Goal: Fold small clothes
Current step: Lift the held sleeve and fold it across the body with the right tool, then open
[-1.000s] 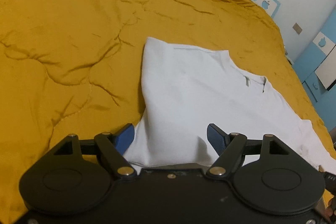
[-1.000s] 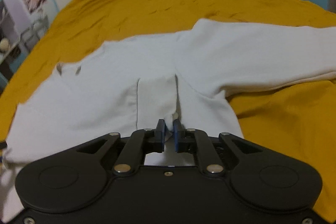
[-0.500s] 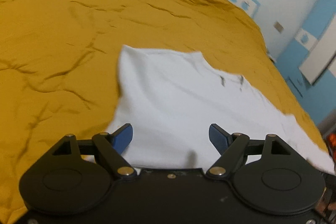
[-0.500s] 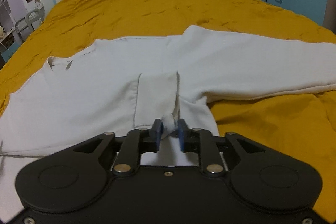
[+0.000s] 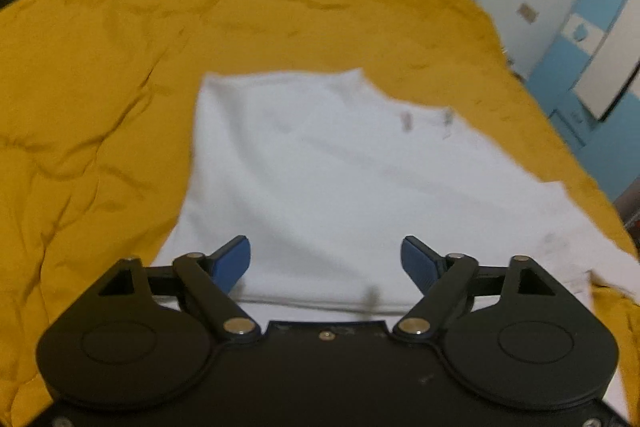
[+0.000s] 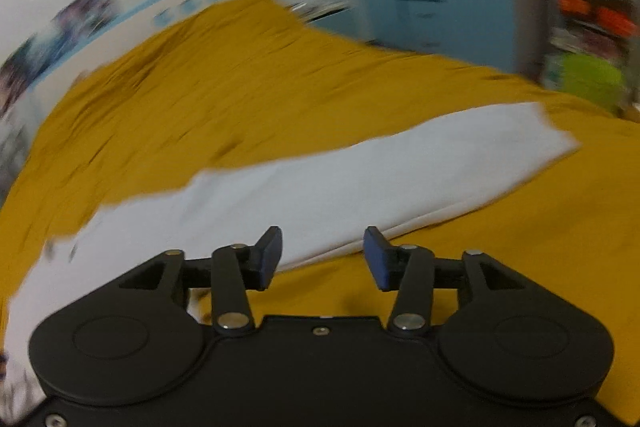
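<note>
Both grippers hovering with jaws apart over a half-folded white shirt

The left gripper [image 5: 326,259] is holding its jaws wide apart and empty, just above the near hem of the white shirt [image 5: 340,179], likely lining up to take the edge. The right gripper [image 6: 323,255] is also showing its jaws apart, gripping nothing, with the long sleeve [image 6: 400,167] lying just beyond them, stretched out to the right across the yellow bedspread [image 6: 240,87]; it is probably lying that way for the next fold. The shirt is lying flat on the bed, collar towards the far side. Both views are blurred.
</note>
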Tool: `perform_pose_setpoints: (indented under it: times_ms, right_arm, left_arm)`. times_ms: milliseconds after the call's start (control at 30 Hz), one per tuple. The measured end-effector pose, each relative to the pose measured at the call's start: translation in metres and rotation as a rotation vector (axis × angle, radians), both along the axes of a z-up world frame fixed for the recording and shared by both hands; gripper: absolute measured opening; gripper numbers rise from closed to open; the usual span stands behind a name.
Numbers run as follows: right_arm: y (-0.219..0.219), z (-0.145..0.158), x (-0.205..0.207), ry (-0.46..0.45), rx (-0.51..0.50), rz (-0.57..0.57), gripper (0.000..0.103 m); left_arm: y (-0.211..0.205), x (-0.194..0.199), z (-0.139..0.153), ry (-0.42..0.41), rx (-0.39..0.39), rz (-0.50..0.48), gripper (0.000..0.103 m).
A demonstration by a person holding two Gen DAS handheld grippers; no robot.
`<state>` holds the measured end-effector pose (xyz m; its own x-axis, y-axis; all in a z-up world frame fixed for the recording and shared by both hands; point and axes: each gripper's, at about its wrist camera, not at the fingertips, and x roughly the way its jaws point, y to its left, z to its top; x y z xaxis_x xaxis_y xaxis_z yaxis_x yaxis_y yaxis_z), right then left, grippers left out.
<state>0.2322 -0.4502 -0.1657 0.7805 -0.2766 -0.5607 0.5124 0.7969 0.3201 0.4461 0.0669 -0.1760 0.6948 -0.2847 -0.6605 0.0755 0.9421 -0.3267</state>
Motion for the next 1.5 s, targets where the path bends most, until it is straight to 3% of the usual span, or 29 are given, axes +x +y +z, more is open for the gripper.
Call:
perform_pose_setpoints:
  times_ms: [133,267,467,633,800,833,867,933,1000,1133,1267,1500]
  right_arm:
    - [-0.067,-0.011,-0.027,-0.032,0.087,-0.165,0.052]
    - [-0.118,-0.032,-0.038,-0.051,0.177,-0.298,0.052]
    - [-0.156,-0.063,-0.027,-0.083,0.306,-0.377,0.052]
    - [-0.17,-0.072,-0.009,-0.122,0.3,-0.396,0.054]
    - [-0.187,-0.078,-0.001,-0.193,0.357,-0.444,0.054]
    - [-0.189,-0.079,-0.001,-0.2,0.366,-0.449,0.047]
    - [-0.189,-0.079,-0.001,-0.202,0.367,-0.455,0.033]
    - [-0.19,-0.08,-0.003,-0.196,0.366,-0.456,0.014]
    - [-0.189,-0.079,-0.007,-0.207,0.379,-0.454,0.012]
    - [-0.181,-0.06,-0.008,-0.231,0.331,-0.441,0.011]
    - [-0.155,-0.02,0.002,-0.273,0.258,-0.358,0.009]
    - [-0.049,0.07,0.046,-0.398,0.188,-0.086,0.009]
  left_arm:
    - [-0.013,-0.009,0.014,-0.031,0.001,-0.01,0.094]
    - [-0.02,-0.009,0.01,-0.016,-0.002,-0.007,0.094]
    - [-0.029,-0.006,-0.006,0.026,0.023,0.002,0.094]
    - [-0.029,-0.002,-0.018,0.05,0.028,0.018,0.094]
    - [-0.026,0.003,-0.022,0.063,0.033,0.041,0.094]
    - [-0.026,0.003,-0.022,0.064,0.032,0.045,0.094]
    - [-0.024,0.005,-0.021,0.064,0.03,0.047,0.094]
    - [-0.023,0.005,-0.021,0.065,0.025,0.052,0.094]
    - [-0.022,0.005,-0.02,0.061,0.02,0.051,0.094]
    - [-0.02,0.001,-0.013,0.045,0.024,0.047,0.094]
    - [-0.009,-0.001,-0.009,0.045,0.008,0.054,0.094]
    - [0.014,-0.009,-0.002,0.052,-0.033,0.086,0.094]
